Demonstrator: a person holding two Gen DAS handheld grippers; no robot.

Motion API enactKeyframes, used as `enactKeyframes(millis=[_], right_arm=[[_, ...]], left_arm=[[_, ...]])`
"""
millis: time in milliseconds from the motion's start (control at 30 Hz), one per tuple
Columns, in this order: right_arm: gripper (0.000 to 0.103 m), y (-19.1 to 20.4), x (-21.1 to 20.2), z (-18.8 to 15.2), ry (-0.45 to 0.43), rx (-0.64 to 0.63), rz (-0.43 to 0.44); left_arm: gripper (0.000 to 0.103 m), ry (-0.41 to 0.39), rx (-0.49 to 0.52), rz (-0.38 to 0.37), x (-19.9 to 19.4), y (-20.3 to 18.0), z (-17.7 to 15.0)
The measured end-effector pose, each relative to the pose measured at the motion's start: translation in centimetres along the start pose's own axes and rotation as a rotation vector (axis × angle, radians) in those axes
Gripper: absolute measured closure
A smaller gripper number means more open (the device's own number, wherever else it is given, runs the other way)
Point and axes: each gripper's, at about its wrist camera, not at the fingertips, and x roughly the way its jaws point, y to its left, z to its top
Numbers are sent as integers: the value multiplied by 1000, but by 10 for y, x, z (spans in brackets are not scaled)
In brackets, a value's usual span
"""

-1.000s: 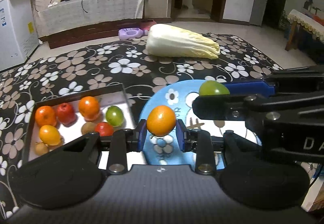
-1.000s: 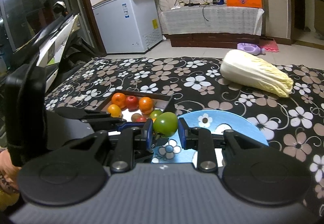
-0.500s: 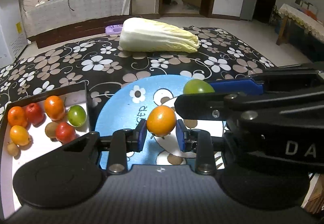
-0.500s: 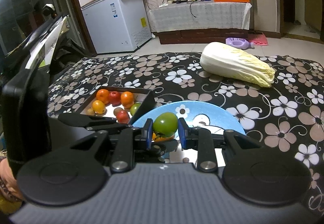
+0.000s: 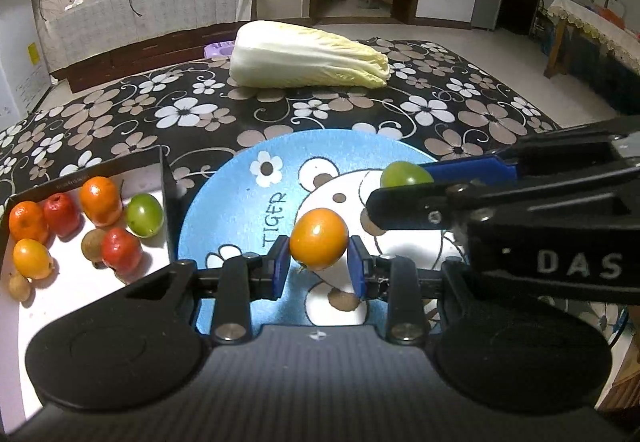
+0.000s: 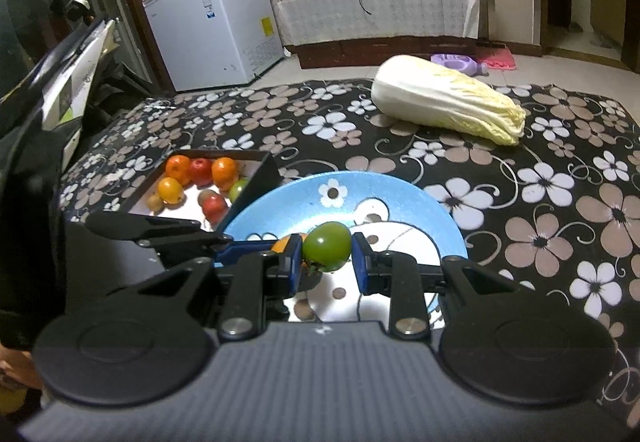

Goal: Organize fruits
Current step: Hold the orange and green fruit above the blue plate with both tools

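Over blue plate (image 5: pixel 240 202), left gripper (image 5: pixel 319 257) pinching orange fruit (image 5: pixel 319 239), right gripper (image 6: pixel 327 259) half-hidden green fruit (image 6: pixel 327 246).

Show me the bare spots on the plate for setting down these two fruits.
The blue plate is bare all over: its far arc toward the cabbage and its blue left side beside the box. Crowded: under the left hand-held gripper holding the orange fruit and the right hand-held gripper holding the green fruit.
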Motion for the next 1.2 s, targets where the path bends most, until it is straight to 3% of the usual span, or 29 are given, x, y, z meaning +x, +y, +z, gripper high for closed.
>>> enactKeyframes(millis=[1200], right_arm=[[73,-20,26,-14,104,4,-103]], left_arm=[[67,49,60,-12,12,-15,-2]])
